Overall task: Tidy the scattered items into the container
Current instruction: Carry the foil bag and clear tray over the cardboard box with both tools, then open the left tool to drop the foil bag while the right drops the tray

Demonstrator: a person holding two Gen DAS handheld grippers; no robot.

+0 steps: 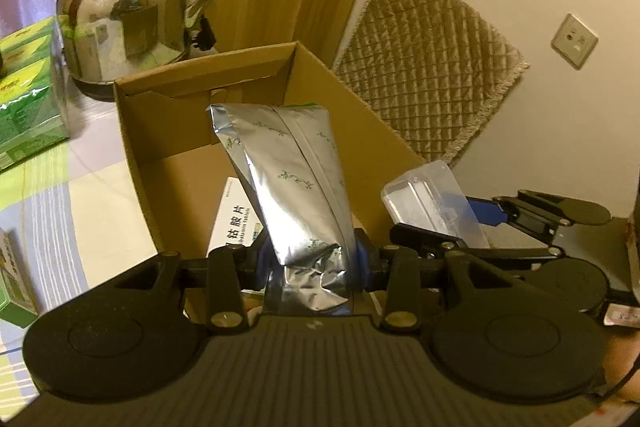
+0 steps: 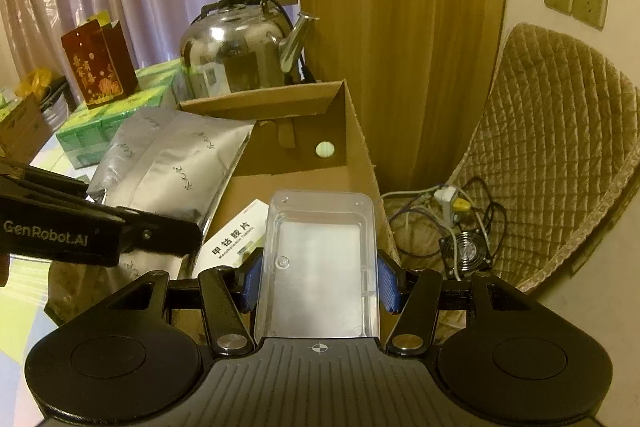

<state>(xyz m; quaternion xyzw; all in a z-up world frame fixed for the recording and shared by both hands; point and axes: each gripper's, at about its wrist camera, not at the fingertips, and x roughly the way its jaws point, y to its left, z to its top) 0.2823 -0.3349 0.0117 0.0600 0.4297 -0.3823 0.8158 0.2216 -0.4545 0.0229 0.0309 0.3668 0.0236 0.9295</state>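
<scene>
My left gripper point(image 1: 310, 261) is shut on a silver foil pouch point(image 1: 288, 179), held over the open cardboard box point(image 1: 160, 131). A white medicine box point(image 1: 236, 223) lies on the box floor below the pouch. My right gripper point(image 2: 318, 283) is shut on a clear plastic case point(image 2: 320, 263), held over the near right part of the cardboard box point(image 2: 360, 147). In the right wrist view the silver foil pouch point(image 2: 172, 163) and the left gripper point(image 2: 168, 231) sit at the left, with the white medicine box point(image 2: 236, 239) beneath. In the left wrist view the clear plastic case point(image 1: 432, 207) shows at the right.
A steel kettle point(image 1: 124, 15) stands behind the box. Green cartons point(image 1: 24, 99) lie left of it, and a red gift bag point(image 2: 100, 63) stands on them. A quilted chair back point(image 2: 560, 155) leans at the right, with cables and a small fan point(image 2: 466, 251) on the floor.
</scene>
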